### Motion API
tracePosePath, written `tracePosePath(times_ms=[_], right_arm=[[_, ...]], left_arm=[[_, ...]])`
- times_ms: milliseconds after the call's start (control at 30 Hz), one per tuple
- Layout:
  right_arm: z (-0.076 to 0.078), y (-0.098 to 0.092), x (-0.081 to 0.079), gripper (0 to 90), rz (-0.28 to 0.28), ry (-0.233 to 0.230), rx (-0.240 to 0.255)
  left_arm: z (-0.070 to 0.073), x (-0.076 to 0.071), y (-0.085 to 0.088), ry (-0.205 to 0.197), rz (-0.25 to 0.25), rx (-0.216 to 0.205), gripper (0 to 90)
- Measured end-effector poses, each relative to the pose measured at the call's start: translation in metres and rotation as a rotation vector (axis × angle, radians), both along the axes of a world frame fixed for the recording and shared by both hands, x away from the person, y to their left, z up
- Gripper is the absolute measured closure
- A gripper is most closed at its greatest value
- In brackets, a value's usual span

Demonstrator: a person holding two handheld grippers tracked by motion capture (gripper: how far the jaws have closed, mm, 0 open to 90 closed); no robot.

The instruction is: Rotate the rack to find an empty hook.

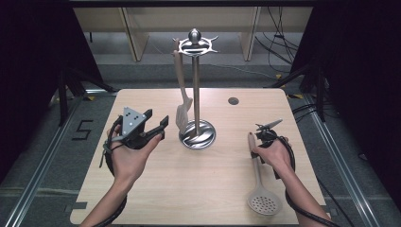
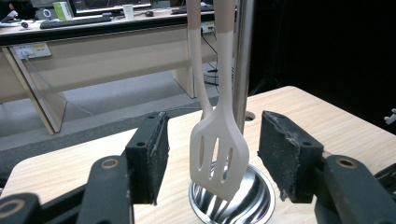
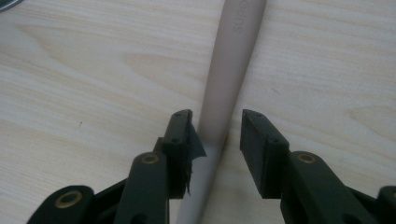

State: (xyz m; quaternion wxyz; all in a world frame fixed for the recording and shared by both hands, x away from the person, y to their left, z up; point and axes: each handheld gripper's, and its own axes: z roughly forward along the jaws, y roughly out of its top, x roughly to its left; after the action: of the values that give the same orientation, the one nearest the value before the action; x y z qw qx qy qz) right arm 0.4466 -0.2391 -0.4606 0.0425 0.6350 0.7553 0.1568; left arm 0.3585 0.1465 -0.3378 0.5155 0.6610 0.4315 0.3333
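Black hand-held gripper (image 1: 153, 126) with grey triangular plate, seemingly brass rivets.

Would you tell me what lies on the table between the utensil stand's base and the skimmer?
Nothing: in the high view, bare wood of the table separates the stand's base from the skimmer.

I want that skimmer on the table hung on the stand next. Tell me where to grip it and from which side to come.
Grip the skimmer on its straight handle, well up from the round perforated head. It lies flat on the table, so come from above with one jaw on each side. The right gripper already straddles it there, jaws open, probably well placed for lifting toward the stand.
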Motion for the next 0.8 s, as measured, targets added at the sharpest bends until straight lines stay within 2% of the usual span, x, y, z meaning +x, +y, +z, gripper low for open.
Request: tracePosePath(times_ms=[33,100,133,200,233,267,333,400,433,467,500,600,700,767,800], right_arm=[[-0.001,0.000,0.001,63.2,0.009,-0.007,-0.004],[0.000,0.003,0.003,62.5,-0.017,0.022,-0.003],[-0.002,0.003,0.005,62.2,-0.015,0.008,-0.004],[-0.002,0.006,0.007,61.6,-0.038,0.035,0.004],[-0.004,0.004,0.009,61.4,-0.018,0.013,-0.012],[-0.004,0.005,0.010,61.2,-0.031,0.029,-0.004],[-0.005,0.005,0.012,61.0,-0.034,0.038,-0.018],[-0.007,0.006,0.014,61.0,-0.046,0.023,-0.025],[-0.006,0.008,0.015,61.1,-0.069,0.061,-0.025],[-0.008,0.006,0.017,61.2,-0.038,0.035,-0.044],[-0.009,0.008,0.017,61.5,-0.052,0.045,-0.032],[-0.012,0.009,0.019,62.0,-0.029,0.054,-0.051],[-0.013,0.012,0.020,63.2,-0.033,0.064,-0.071],[-0.013,0.014,0.020,63.9,-0.031,0.065,-0.056],[-0.013,0.014,0.021,64.6,-0.024,0.070,-0.086]], left_arm=[[0.000,0.000,0.000,0.000,0.000,-0.001,42.0],[0.000,0.000,0.000,0.002,-0.002,-0.002,41.9],[0.000,0.000,0.000,0.002,-0.002,-0.002,41.9],[0.000,0.000,0.000,0.003,-0.003,-0.002,41.8],[0.000,0.000,0.000,0.004,-0.003,-0.002,41.7],[0.000,0.000,0.000,0.004,-0.003,-0.002,41.7],[0.000,0.000,0.001,0.005,-0.003,-0.002,41.6],[0.000,0.000,0.001,0.006,-0.003,-0.002,41.6],[0.000,0.001,0.001,0.007,-0.003,-0.001,41.6],[0.000,0.001,0.001,0.008,-0.003,-0.002,41.5],[0.000,0.001,0.001,0.008,-0.002,-0.002,41.5],[-0.001,0.001,0.001,0.011,-0.002,-0.001,41.3],[-0.001,0.001,0.001,0.015,-0.001,-0.002,41.3],[-0.002,0.001,0.001,0.018,-0.001,0.001,41.2],[-0.002,0.002,0.001,0.019,-0.001,0.000,41.2]])
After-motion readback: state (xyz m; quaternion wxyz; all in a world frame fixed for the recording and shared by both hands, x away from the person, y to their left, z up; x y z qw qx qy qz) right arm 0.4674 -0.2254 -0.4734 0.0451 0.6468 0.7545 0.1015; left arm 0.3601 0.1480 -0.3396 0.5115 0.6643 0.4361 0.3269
